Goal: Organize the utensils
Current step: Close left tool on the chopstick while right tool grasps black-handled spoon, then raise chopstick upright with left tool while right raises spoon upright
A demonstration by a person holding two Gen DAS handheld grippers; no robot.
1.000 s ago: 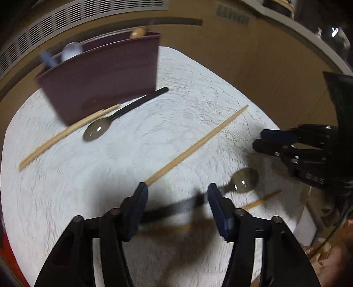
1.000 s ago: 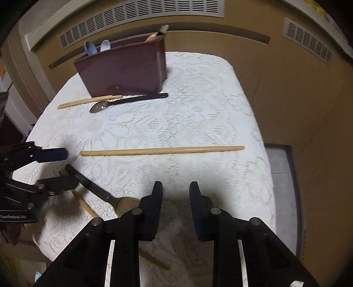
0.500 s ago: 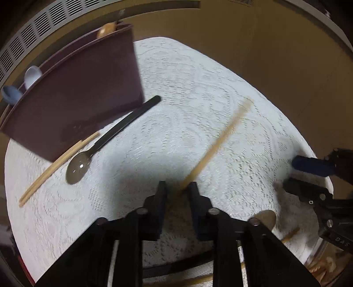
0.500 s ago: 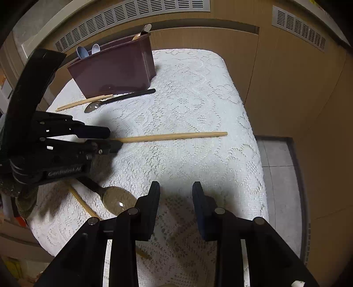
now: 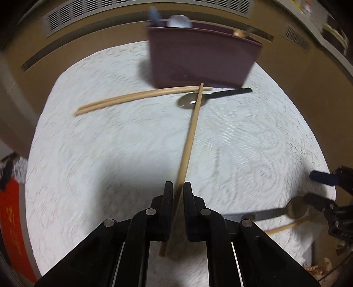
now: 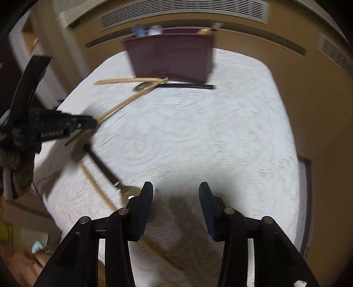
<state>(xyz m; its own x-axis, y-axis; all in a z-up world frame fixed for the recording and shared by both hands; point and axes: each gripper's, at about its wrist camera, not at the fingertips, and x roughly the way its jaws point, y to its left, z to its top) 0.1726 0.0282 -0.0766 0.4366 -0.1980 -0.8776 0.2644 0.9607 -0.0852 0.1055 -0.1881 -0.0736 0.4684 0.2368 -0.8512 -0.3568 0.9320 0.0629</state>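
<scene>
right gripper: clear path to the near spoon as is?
Probably yes. The right gripper is open and empty, and the near spoon lies flat on the tablecloth just left of its left finger. A loose chopstick lies close beside it, so a wide grab may catch both.

Dim, warm indoor light, both views smeared by motion and bent by the fisheye lens.

The white lace tablecloth [image 5: 123, 154] is the brightest surface, its pattern streaked into arcs in both views; around it the wall panels fall to dull brown and the corners go black; beyond the cloth, straight vent slats [image 6: 183, 11] curve with the lens; the maroon holder [image 5: 203, 59] at the cloth's far edge is soft-edged, the spoon heads above its rim mere pale blurs; on the near cloth a broad soft shadow spreads beneath the left gripper [image 5: 178, 187], another below the right gripper [image 6: 176, 194]; a small glint sits on the far spoon bowl [image 5: 190, 102] before the holder.
</scene>
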